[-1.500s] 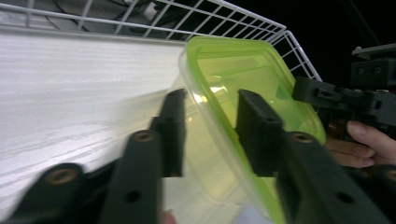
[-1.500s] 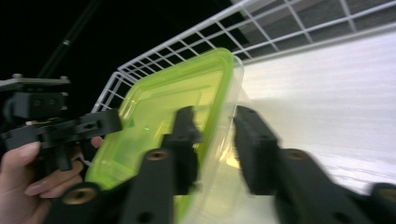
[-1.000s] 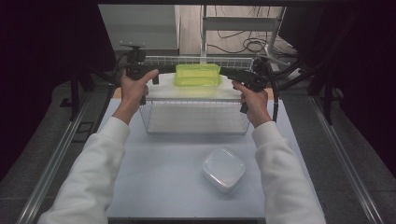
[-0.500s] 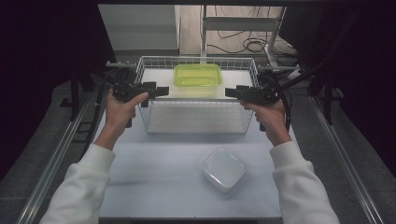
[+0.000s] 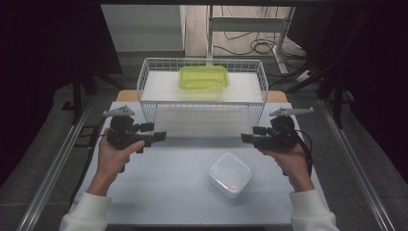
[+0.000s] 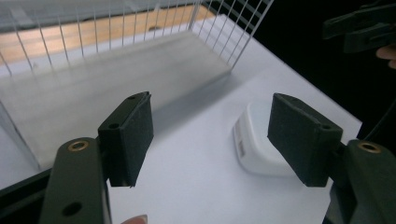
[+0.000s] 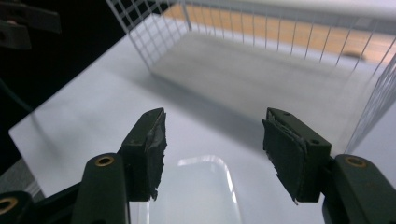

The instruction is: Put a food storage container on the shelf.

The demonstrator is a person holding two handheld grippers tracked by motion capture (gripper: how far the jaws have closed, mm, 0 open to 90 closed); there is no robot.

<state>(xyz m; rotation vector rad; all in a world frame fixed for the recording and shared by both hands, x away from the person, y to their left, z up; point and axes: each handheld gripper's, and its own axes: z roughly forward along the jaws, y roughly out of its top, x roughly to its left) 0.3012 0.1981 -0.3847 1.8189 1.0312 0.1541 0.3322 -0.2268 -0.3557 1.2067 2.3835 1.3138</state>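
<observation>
A clear, white-lidded container (image 5: 231,174) lies on the white table (image 5: 163,192), near the front and right of centre. My left gripper (image 5: 161,136) hovers at the left, pointing inward, and is open. Its jaws have just been closing a little, with nothing between them. In the left gripper view its gripper (image 6: 210,135) frames the container (image 6: 254,144) farther off. My right gripper (image 5: 245,138) hovers at the right, facing the left one, also open and empty. The right gripper view has its gripper (image 7: 215,149) just above the container (image 7: 196,191).
A white wire basket (image 5: 202,103) stands across the back of the table, with a green lidded box (image 5: 204,77) inside it at the rear. Metal rails run along both table sides. The opposite gripper shows at the top right (image 6: 364,25) and the top left (image 7: 23,23).
Both hands have pulled back from the basket's far corners toward the front and come lower. The grippers now face each other over the table in front of the basket.
</observation>
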